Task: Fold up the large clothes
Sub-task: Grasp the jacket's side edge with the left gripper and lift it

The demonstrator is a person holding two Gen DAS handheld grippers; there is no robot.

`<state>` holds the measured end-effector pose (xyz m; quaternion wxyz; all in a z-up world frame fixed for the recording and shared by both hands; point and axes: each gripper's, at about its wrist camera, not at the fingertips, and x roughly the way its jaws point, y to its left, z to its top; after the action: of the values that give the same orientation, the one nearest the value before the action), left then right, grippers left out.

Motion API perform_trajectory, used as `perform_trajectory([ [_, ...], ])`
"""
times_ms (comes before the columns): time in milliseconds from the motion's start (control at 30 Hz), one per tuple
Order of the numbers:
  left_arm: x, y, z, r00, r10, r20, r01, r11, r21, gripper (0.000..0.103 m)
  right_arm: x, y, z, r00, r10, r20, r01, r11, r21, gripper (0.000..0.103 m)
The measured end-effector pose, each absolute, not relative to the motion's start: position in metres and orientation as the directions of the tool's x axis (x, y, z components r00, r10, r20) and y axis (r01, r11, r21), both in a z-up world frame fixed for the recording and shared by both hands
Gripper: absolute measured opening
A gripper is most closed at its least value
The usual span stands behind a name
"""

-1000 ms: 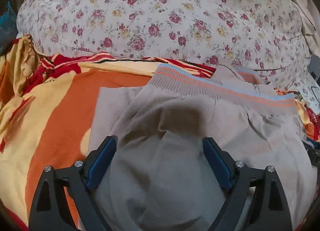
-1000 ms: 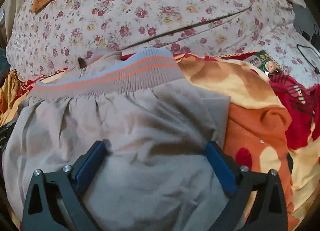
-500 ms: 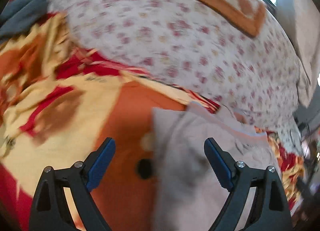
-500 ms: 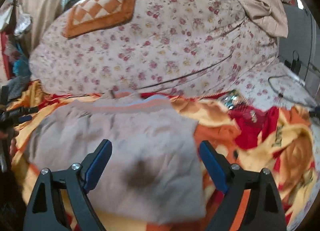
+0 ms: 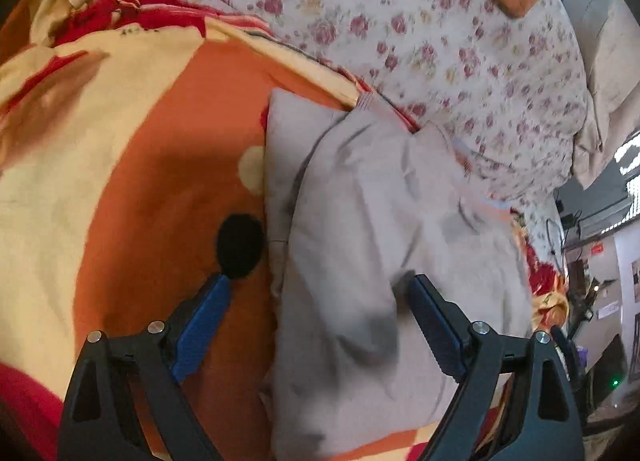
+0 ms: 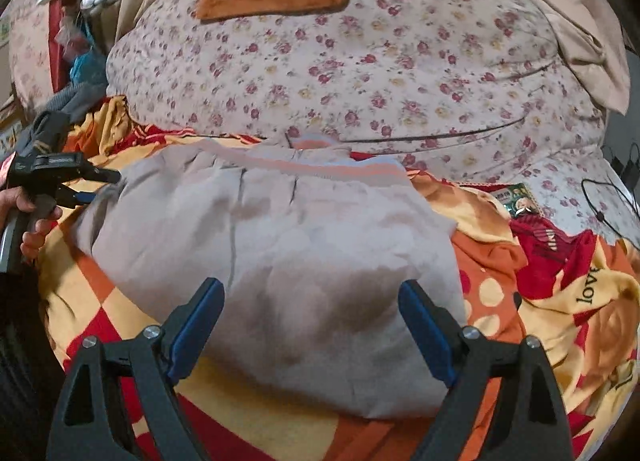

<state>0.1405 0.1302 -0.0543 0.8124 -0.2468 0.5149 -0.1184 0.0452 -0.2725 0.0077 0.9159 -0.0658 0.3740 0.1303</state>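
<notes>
"love" reads on blanket (image 6: 592,293), right edge. Grey pants (image 6: 304,261) folded, frame centre, waistband toward top, long axis across. My right tongs (image 6: 312,325) and left tongs (image 5: 320,325) released, empty.

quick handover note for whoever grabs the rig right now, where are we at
Left gripper: open, empty, over the garment's left edge.
Right gripper: open, empty, over its near part.
Grey garment: lies folded on the orange blanket, striped waistband toward the floral quilt.
Done: it is folded into a compact block, nothing gripped.
Left: probably one more fold or tidying, then move it aside.
</notes>
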Motion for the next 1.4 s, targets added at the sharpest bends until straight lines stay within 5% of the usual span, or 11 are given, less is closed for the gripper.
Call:
perform_trajectory([
  [200,0.167,0.126,-0.057,0.461,-0.506,-0.729,-0.012,0.818,-0.575,0.089,0.052,-0.273,0.003,0.672,0.176,-0.719,-0.269,0.963,-0.015,0.092],
  [300,0.182,0.128,-0.059,0.457,-0.552,-0.698,-0.011,0.781,-0.625,0.081,0.055,-0.270,-0.002,0.664,0.164,-0.730,-0.266,0.964,-0.025,0.092],
  [367,0.183,0.125,-0.057,0.444,-0.572,-0.690,0.014,0.774,-0.633,0.049,0.057,-0.268,-0.004,0.660,0.157,-0.735,-0.267,0.963,-0.034,0.092],
  [467,0.175,0.121,-0.044,0.472,-0.561,-0.680,0.073,0.793,-0.604,0.019,0.057,-0.268,-0.002,0.671,0.149,-0.726,-0.260,0.965,-0.043,0.092],
  [600,0.180,0.118,-0.045,0.470,-0.541,-0.697,0.072,0.811,-0.581,0.021,0.060,-0.275,0.002,0.685,0.153,-0.712,-0.230,0.973,-0.012,0.092],
  [733,0.187,0.116,-0.056,0.453,-0.529,-0.717,0.033,0.814,-0.580,0.043,0.062,-0.283,0.006,0.699,0.140,-0.701,-0.190,0.982,0.008,0.092],
  [800,0.188,0.113,-0.061,0.441,-0.530,-0.724,0.022,0.813,-0.581,0.045,0.062,-0.290,0.010,0.712,0.131,-0.690,-0.169,0.986,0.013,0.092],
  [867,0.184,0.109,-0.055,0.462,-0.515,-0.722,0.052,0.829,-0.557,0.014,0.061,-0.305,0.014,0.731,0.073,-0.679,-0.102,0.995,-0.003,0.092],
  [933,0.180,0.114,-0.047,0.493,-0.519,-0.698,0.064,0.822,-0.566,0.006,0.060,-0.326,0.018,0.741,0.050,-0.669,-0.038,0.999,0.032,0.092],
  [1133,0.184,0.148,-0.024,0.518,-0.515,-0.683,0.064,0.820,-0.569,0.003,0.050,-0.387,0.024,0.761,-0.031,-0.648,0.158,0.978,0.139,0.092],
  [1400,0.218,0.156,-0.025,0.429,-0.441,-0.789,0.077,0.888,-0.454,0.005,0.050,-0.383,0.024,0.762,-0.008,-0.647,0.118,0.985,0.127,0.092],
])
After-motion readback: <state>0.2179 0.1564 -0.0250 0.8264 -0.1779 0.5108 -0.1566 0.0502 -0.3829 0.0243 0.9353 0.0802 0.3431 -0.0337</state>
